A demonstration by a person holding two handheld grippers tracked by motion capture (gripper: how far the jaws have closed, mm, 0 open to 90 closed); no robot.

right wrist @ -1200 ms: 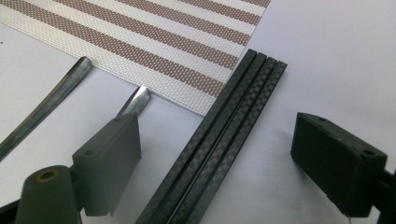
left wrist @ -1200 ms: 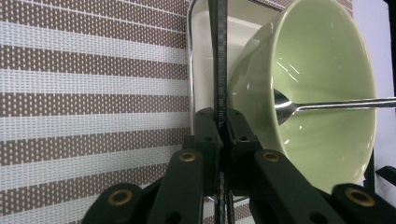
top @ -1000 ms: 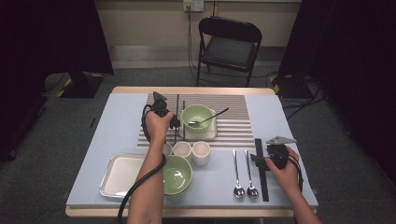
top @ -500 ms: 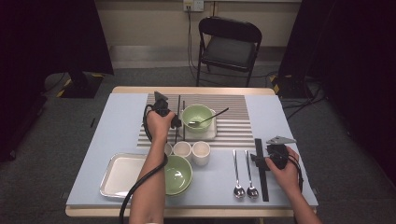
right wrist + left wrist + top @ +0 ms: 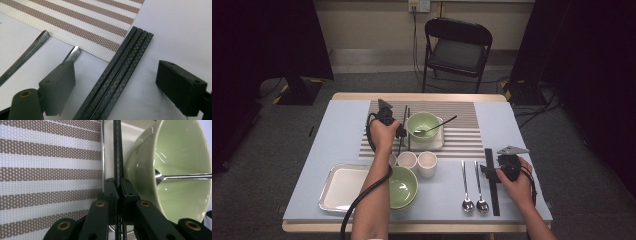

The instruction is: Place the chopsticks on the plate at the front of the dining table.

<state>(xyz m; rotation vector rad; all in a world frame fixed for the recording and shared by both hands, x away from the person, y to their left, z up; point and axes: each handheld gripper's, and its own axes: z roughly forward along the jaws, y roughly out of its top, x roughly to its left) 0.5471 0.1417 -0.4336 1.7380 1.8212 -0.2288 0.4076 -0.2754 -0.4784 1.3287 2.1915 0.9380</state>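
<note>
Left gripper [image 5: 117, 195]: jaws closed on a pair of black chopsticks [image 5: 117, 157], pinched tight between the pads in the left gripper view. In the high view this gripper [image 5: 388, 120] sits over the striped placemat [image 5: 462, 140] toward the far edge of the table [image 5: 337, 130], with the held chopsticks [image 5: 405, 127] lying along the left side of a small white tray [image 5: 439, 142]. On that tray stands a green bowl [image 5: 423, 124] with a dark-handled spoon [image 5: 437, 125] resting in it; in the left gripper view the bowl [image 5: 175, 170] is just beside the chopsticks, the spoon tip [image 5: 160, 177] inside it. Right gripper [image 5: 120, 82]: jaws open, nothing held, standing either side of a second set of black chopsticks [image 5: 120, 75] that lie flat on the table. In the high view that gripper [image 5: 504, 167] is near the right near corner, the chopsticks [image 5: 492, 182] running toward the near edge. Two metal spoons [image 5: 474, 187] lie just left of them. Near edge, left part: second green bowl [image 5: 404, 187] next to a metal tray [image 5: 337, 187]; two white cups [image 5: 418, 161] just beyond the bowl.
</note>
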